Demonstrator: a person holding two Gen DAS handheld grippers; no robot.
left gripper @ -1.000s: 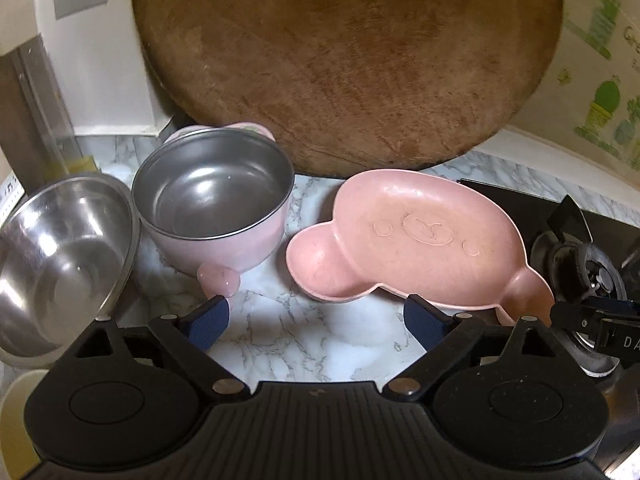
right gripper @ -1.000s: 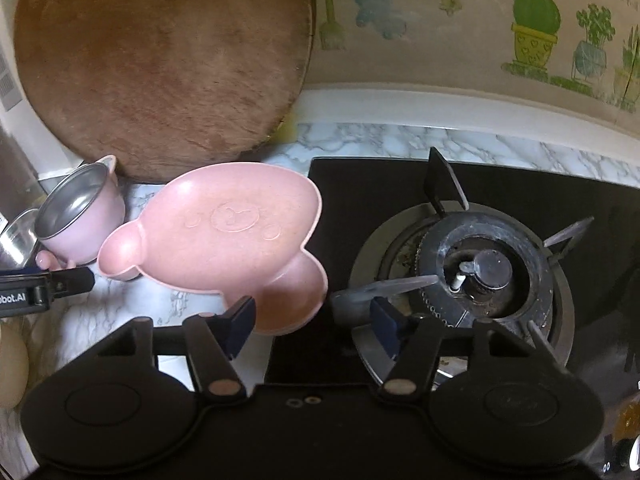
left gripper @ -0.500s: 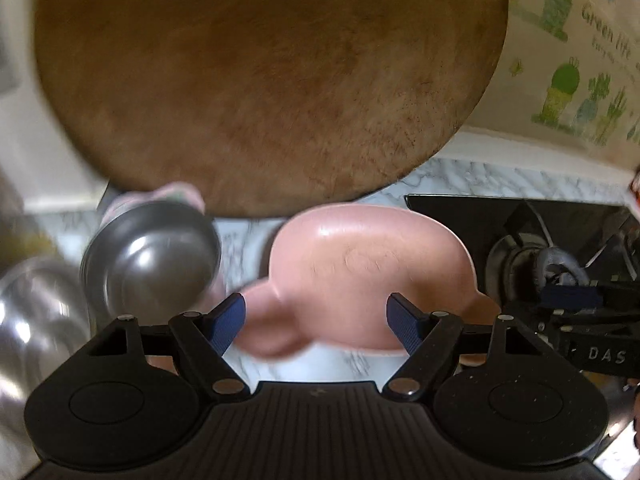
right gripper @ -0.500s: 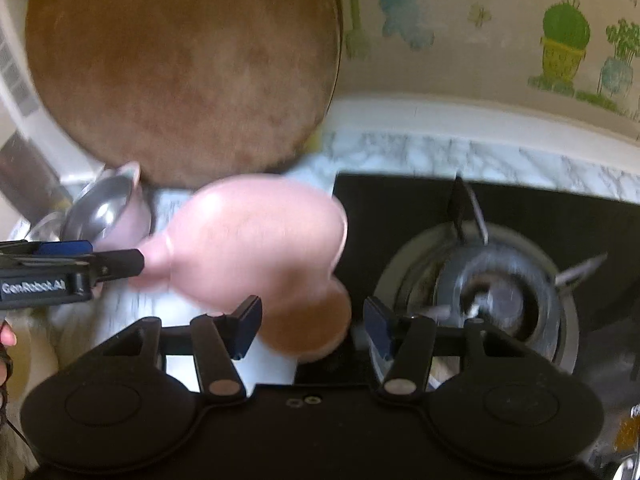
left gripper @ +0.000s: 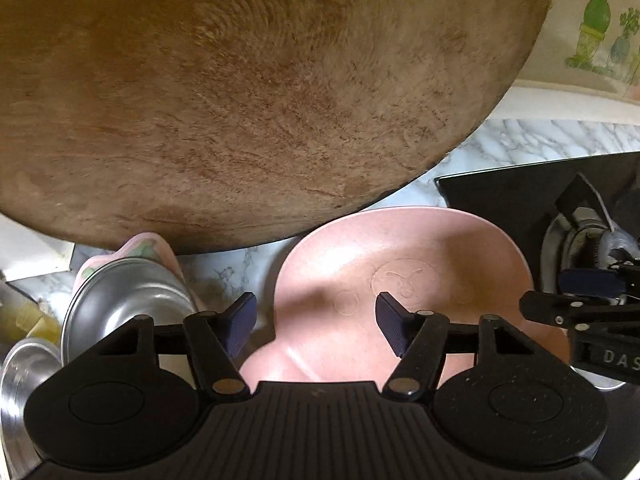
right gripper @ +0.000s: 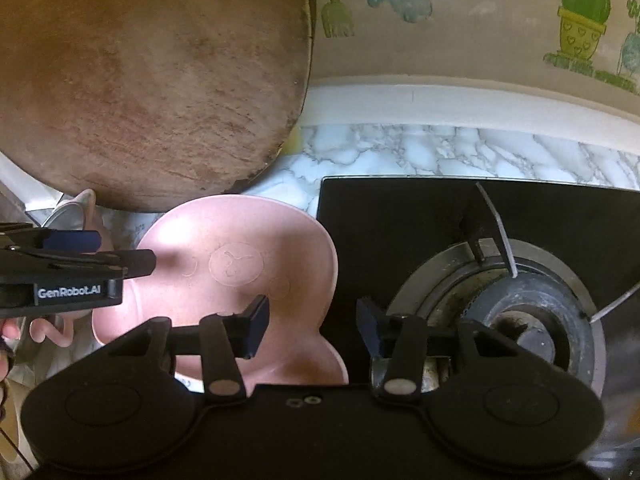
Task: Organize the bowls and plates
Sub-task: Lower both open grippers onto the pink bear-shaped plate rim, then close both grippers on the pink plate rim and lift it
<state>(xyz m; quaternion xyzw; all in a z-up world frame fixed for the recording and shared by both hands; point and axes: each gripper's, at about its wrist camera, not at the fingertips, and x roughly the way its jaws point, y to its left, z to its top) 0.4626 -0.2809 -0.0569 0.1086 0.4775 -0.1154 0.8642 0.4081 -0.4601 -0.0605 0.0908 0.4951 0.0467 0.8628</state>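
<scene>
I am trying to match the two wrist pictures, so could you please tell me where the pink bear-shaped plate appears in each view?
Left wrist view: the pink bear-shaped plate lies at lower centre, just right of the pink steel-lined bowl.
Right wrist view: the plate lies left of centre, against the black hob.
Shared landmark: the round wooden board leaning behind the plate.

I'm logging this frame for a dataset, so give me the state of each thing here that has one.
pink bear-shaped plate: face up, empty, on the marble counter, partly over the hob edge
steel-lined pink bowl: upright, empty
wooden cutting board: propped on edge
gas burner: unlit
left gripper: open, jaws just closing, gripping nothing
right gripper: open, jaws just closing over the plate's edge
</scene>
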